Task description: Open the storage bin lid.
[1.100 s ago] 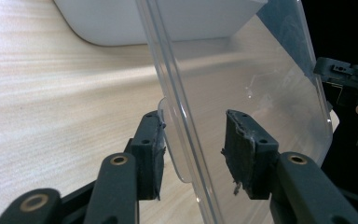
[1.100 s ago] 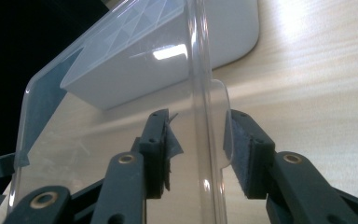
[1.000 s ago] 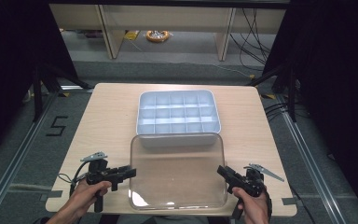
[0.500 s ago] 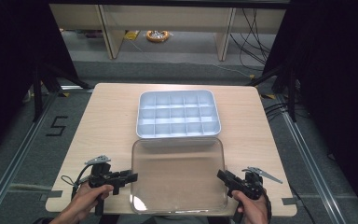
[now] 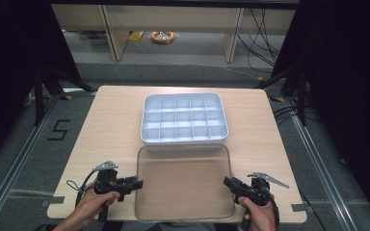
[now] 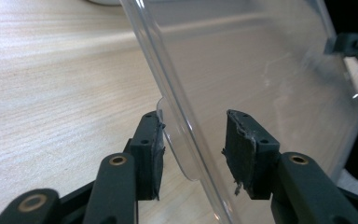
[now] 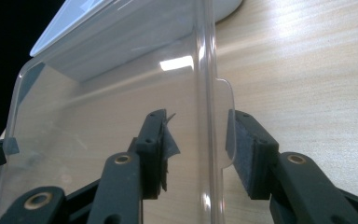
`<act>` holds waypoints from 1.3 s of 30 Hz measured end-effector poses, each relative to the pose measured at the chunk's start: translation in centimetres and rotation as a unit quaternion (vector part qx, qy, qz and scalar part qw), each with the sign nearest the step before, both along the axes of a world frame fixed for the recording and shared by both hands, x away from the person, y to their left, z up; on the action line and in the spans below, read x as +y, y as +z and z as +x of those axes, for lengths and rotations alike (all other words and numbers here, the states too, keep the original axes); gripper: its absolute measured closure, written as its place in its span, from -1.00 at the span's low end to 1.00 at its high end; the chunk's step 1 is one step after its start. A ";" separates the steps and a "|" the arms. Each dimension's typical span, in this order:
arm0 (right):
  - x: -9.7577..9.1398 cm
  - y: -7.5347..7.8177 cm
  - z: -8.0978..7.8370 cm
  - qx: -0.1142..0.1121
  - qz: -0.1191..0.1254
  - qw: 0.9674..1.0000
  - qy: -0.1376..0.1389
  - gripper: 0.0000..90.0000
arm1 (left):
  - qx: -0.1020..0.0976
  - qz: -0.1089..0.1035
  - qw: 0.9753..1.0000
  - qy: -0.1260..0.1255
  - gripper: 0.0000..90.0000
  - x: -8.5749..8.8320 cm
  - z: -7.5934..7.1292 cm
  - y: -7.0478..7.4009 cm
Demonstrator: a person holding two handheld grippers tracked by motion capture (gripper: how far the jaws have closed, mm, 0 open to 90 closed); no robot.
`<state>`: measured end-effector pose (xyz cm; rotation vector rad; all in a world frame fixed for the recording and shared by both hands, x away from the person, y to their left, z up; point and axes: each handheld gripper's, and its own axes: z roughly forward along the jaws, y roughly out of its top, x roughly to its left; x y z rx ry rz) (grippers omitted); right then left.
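Note:
A clear plastic lid [image 5: 185, 185] lies level just in front of a white compartment tray [image 5: 183, 143], held at its two short ends. My left gripper [image 5: 138, 183] takes the lid's left edge. In the left gripper view its jaws [image 6: 193, 144] stand on either side of the rim [image 6: 168, 84], with one pad [image 6: 154, 140] against the small tab. My right gripper [image 5: 227, 182] takes the right edge. In the right gripper view its jaws [image 7: 196, 144] straddle the rim [image 7: 206, 93], the outer pad [image 7: 242, 149] on the tab. The lid [image 7: 98, 102] is see-through and the table shows beneath it.
The tray of several empty compartments sits mid-table on the light wooden table [image 5: 111, 125]. Bare wood lies to the left and right of the tray and lid. The table's near edge is close behind both hands. Shelving and cables stand on the floor beyond.
The lid has sunk a little and drawn slightly toward the near edge, so its far edge no longer overlaps the tray's front. Both hands stay at its ends.

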<state>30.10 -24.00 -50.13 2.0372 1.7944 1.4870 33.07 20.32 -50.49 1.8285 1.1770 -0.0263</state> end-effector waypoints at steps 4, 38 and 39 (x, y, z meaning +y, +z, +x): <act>-0.1 -0.1 0.1 -0.014 -0.032 0.999 0.011 0.32 | 0.015 -0.007 1.000 -0.002 0.24 0.0 0.2 -0.3; 1.3 -0.1 0.2 0.105 0.004 0.994 -0.014 0.22 | 0.022 0.033 0.999 -0.006 0.16 -0.4 0.7 -1.1; 1.4 0.1 0.1 0.116 0.008 0.993 -0.014 0.21 | 0.020 0.034 0.999 -0.007 0.16 -0.4 0.7 -1.1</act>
